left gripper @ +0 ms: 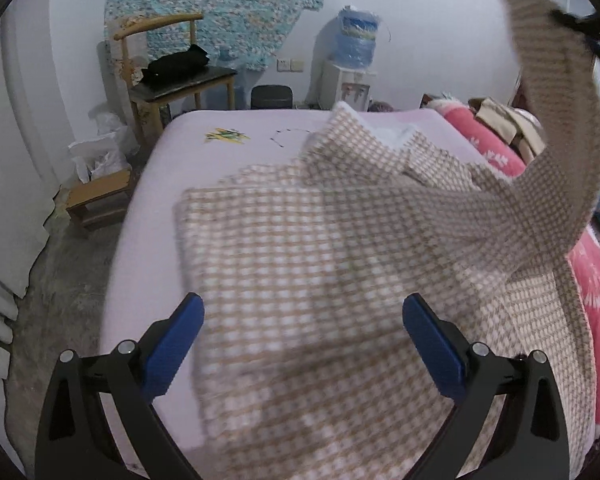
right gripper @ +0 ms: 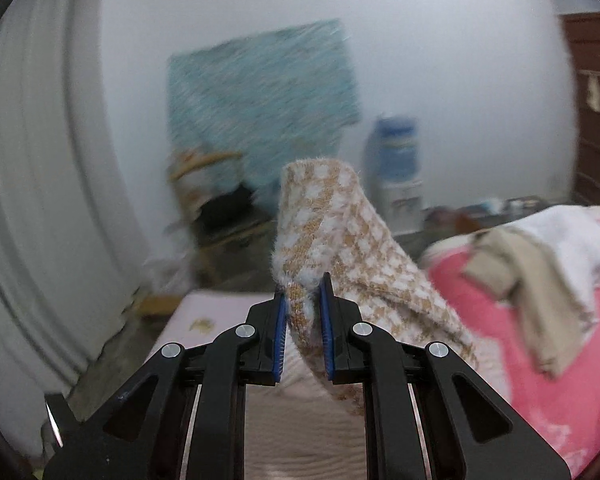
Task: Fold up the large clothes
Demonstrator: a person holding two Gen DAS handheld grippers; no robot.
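Note:
A tan-and-white checked garment (left gripper: 308, 240) lies spread on the pale pink bed (left gripper: 156, 184), partly folded at its left side. One long sleeve (left gripper: 560, 104) rises off it toward the upper right, where a dark gripper part holds its end. My left gripper (left gripper: 304, 312) hovers open above the cloth, its blue pads wide apart with nothing between them. In the right wrist view my right gripper (right gripper: 303, 296) is shut on the sleeve end (right gripper: 328, 220), which sticks up past the pads and trails down to the right.
A pink flowered quilt (left gripper: 500, 152) with a beige cloth (right gripper: 536, 276) on it lies along the bed's right side. A wooden chair (left gripper: 168, 80), a low stool (left gripper: 96, 196) and a water dispenser (left gripper: 352, 64) stand beyond the bed. White wall panels (left gripper: 16, 160) line the left.

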